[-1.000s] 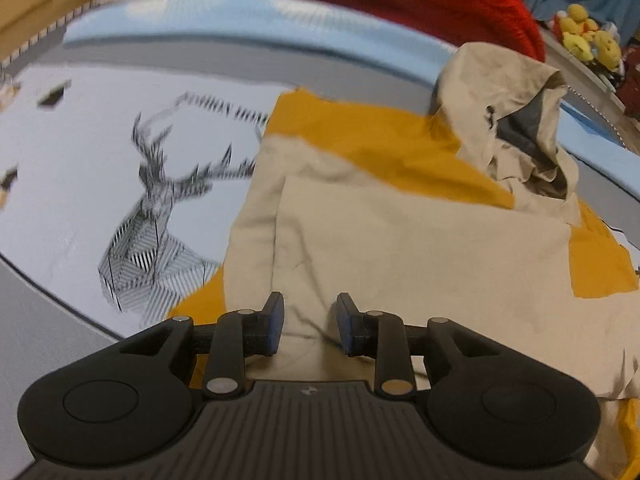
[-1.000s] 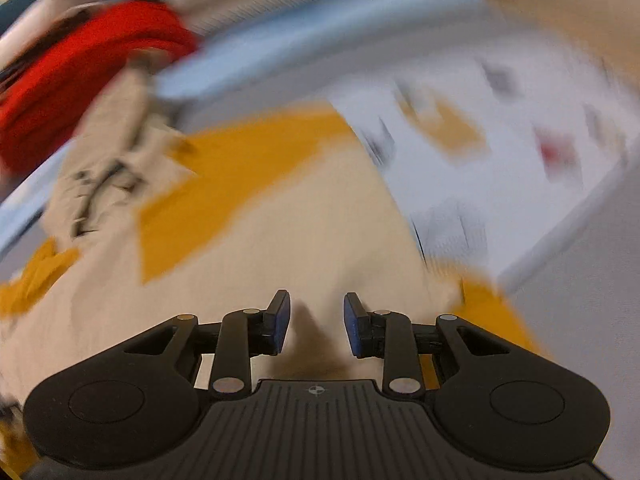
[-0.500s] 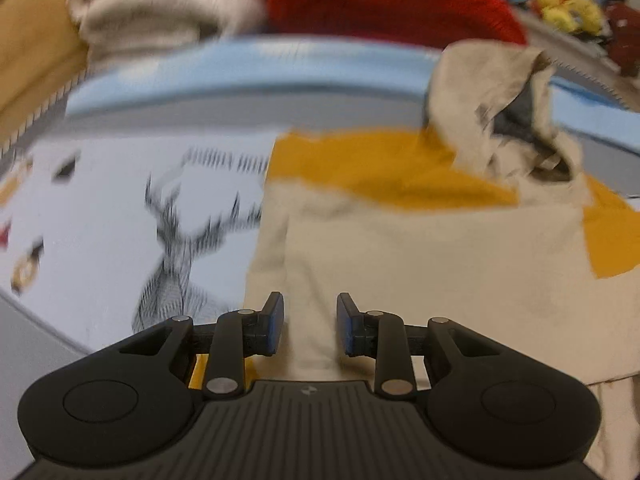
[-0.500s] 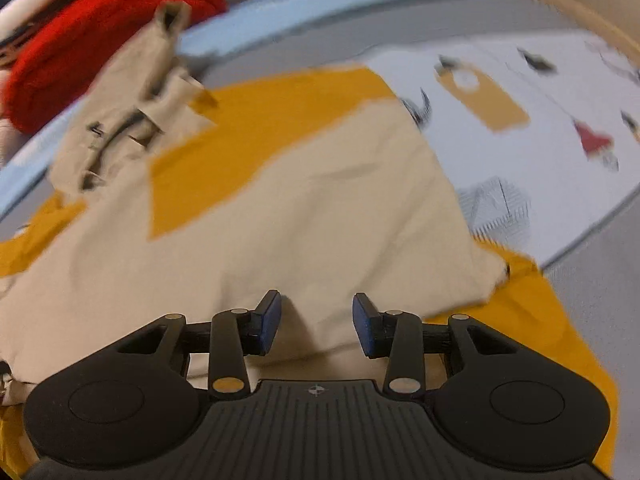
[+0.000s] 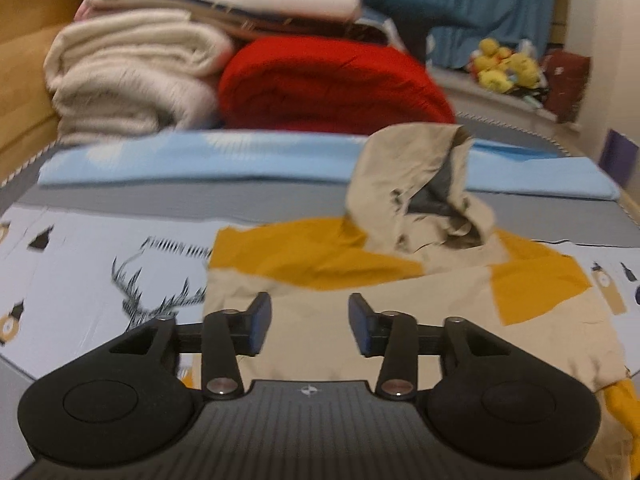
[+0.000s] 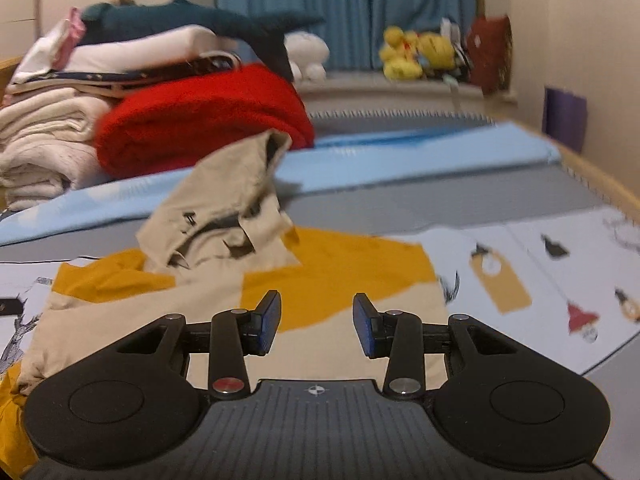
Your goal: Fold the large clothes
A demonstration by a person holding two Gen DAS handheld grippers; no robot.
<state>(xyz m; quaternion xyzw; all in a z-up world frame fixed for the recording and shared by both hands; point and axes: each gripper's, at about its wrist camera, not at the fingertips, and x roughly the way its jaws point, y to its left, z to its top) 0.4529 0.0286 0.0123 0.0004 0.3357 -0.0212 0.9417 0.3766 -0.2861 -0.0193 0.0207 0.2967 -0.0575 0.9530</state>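
Left wrist view: your left gripper (image 5: 310,328) and right gripper (image 6: 316,326) hang spread and empty over the beige-and-mustard hooded jacket (image 5: 392,304) lying on the patterned bed sheet (image 5: 80,264), before folded blankets (image 5: 132,80), blue curtains (image 6: 344,12) and plush toys (image 6: 416,56).

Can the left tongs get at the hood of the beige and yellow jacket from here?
Probably yes: the left tongs are open and empty, and the hood stands crumpled beyond them, with only flat jacket between.

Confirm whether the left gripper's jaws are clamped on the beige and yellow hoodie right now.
No: the left gripper has its jaws spread apart with nothing between them, above the hoodie.
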